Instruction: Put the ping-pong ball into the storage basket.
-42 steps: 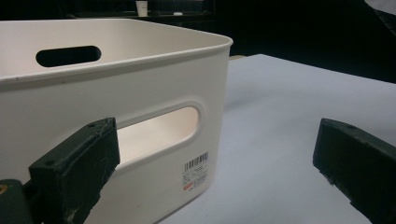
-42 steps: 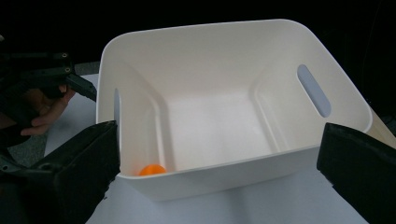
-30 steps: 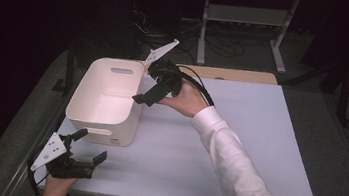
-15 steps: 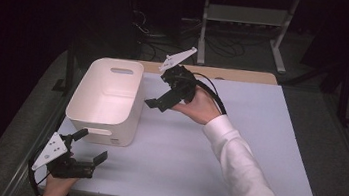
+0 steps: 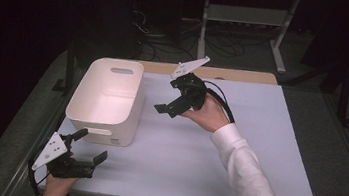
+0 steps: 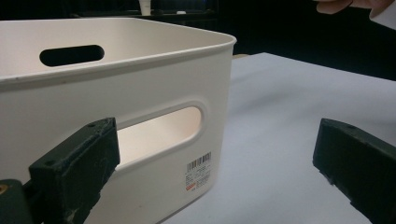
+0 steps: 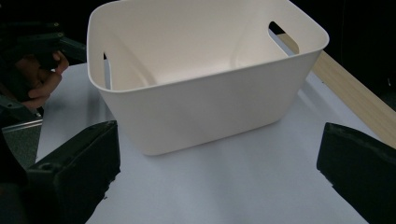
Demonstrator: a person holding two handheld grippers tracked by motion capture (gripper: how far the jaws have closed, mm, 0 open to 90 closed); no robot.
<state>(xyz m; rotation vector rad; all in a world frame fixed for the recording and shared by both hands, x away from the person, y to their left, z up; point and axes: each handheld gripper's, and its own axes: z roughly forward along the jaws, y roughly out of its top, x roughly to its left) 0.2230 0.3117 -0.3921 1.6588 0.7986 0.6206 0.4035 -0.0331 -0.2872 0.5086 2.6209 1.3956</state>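
Empty white bin (image 5: 105,100) on the counter (image 5: 215,163) looks light, stiff, slick-walled; I'd pinch the rim or handle slot ahead of the left gripper (image 5: 86,148), both grippers' jaws apart, right gripper (image 5: 170,105) facing its side.

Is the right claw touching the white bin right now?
Apart. In the high view, the right claw hangs open over bare table beside the white bin; its own view shows table between jaws and bin.

**Bright counter, black surroundings**

We see light from above whitening the counter (image 5: 258,138) while everything beyond it sinks into near-black. Inside the bin (image 5: 107,95) a warm glow pools. Close fingers (image 6: 74,163) blur; soft shadow hugs the bin's base.
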